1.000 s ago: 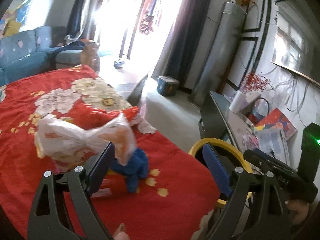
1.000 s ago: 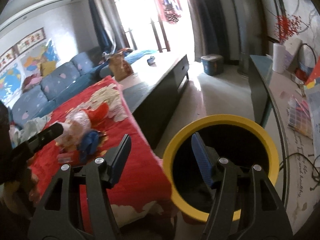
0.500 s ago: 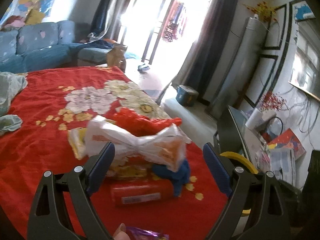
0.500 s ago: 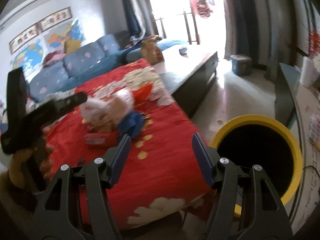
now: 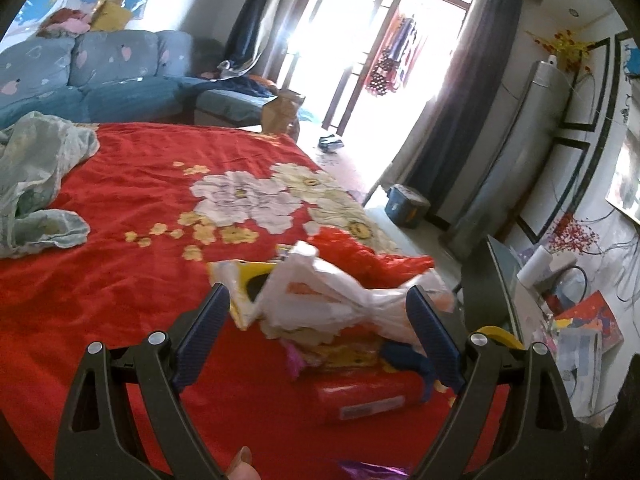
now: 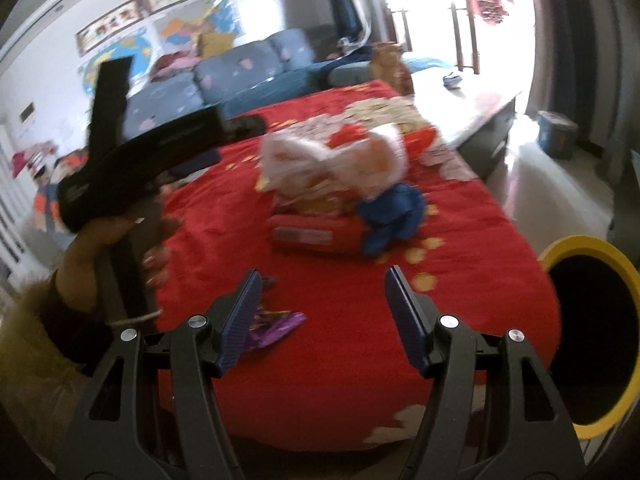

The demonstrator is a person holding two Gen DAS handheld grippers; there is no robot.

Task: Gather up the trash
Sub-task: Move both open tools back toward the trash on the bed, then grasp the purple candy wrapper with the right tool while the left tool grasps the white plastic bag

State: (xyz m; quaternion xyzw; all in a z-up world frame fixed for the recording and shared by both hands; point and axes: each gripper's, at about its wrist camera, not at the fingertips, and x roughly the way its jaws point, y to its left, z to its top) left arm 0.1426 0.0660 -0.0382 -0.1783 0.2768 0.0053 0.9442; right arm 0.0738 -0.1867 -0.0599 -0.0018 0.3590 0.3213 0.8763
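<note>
red floral cloth (image 5: 120,280) carries my trash heap: a white plastic bag (image 5: 340,300) atop a red packet (image 5: 368,400) and blue scrap (image 6: 392,216). my left gripper (image 5: 316,344) gapes wide before it. my right gripper (image 6: 324,316) is wide too, purple wrapper (image 6: 272,324) at nine o'clock, yellow-rimmed bin (image 6: 580,248) at three.

A red cloth with pale flowers (image 5: 248,200) covers the tabletop (image 6: 472,108), whose bare far end shows toward the window. Near the cloth's front edge sits a heap of trash: a white plastic bag (image 5: 340,304) on top of yellow wrappers, a red packet (image 5: 368,400) beneath, and a blue scrap (image 6: 390,216) touching its side. A purple wrapper (image 6: 272,326) lies apart, nearer the edge. A pale green cloth (image 5: 36,176) is bunched at the far left.
</note>
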